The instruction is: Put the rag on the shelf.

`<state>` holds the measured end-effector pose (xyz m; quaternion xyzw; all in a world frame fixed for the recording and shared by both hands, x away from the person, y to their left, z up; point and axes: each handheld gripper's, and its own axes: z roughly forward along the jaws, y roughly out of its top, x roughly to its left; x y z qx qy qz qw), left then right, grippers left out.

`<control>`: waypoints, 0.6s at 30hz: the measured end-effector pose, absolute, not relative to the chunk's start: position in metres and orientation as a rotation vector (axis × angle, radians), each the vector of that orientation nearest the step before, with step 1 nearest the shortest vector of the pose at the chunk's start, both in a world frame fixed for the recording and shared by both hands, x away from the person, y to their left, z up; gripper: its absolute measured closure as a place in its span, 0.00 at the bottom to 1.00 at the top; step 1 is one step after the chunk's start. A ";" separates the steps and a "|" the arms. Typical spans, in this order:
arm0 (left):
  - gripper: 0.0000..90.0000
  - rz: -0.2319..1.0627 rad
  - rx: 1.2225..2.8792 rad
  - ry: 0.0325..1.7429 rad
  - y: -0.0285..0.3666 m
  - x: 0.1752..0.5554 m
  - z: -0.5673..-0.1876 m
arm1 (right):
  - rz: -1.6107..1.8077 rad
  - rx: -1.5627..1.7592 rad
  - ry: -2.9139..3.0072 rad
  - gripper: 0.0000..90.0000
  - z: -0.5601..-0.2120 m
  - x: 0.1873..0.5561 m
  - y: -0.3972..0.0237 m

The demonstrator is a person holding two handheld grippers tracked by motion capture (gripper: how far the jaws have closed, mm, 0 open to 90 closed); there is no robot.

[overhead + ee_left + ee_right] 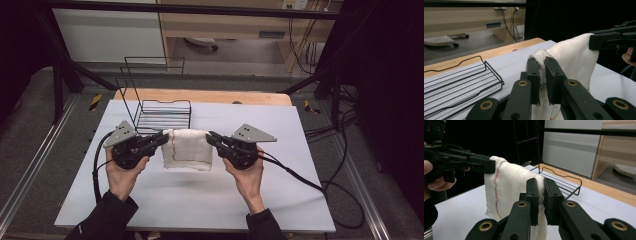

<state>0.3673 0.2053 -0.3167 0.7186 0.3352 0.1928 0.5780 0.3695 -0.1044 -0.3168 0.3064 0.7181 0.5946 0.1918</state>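
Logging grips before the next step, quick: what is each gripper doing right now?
Left gripper: closed on the top left corner of the white cloth.
Right gripper: closed on the cloth's top right corner, the cloth hanging between them.

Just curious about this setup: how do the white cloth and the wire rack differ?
The cloth is soft, white and hangs lifted off the table; the rack is stiff black wire resting on it. The left gripper and right gripper pinch the cloth's top corners; the rack is untouched.
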 end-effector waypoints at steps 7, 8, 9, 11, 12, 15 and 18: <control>0.91 0.471 1.649 0.787 0.213 0.370 -0.308 | 1.682 0.822 1.982 0.93 -0.305 0.373 -0.095; 0.91 0.471 1.649 0.787 0.213 0.370 -0.308 | 1.685 0.821 1.974 0.93 -0.303 0.373 -0.093; 0.91 0.480 1.643 0.786 0.216 0.371 -0.304 | 1.687 0.818 1.970 0.93 -0.302 0.374 -0.092; 0.92 0.484 1.637 0.787 0.217 0.371 -0.302 | 1.692 0.813 1.960 0.93 -0.300 0.376 -0.089; 0.92 0.486 1.631 0.789 0.218 0.372 -0.301 | 1.694 0.814 1.956 0.93 -0.299 0.377 -0.088; 0.92 0.496 1.619 0.787 0.221 0.373 -0.296 | 1.706 0.813 1.946 0.93 -0.297 0.379 -0.086; 0.92 0.518 1.609 0.783 0.224 0.374 -0.289 | 1.708 0.804 1.934 0.93 -0.293 0.382 -0.082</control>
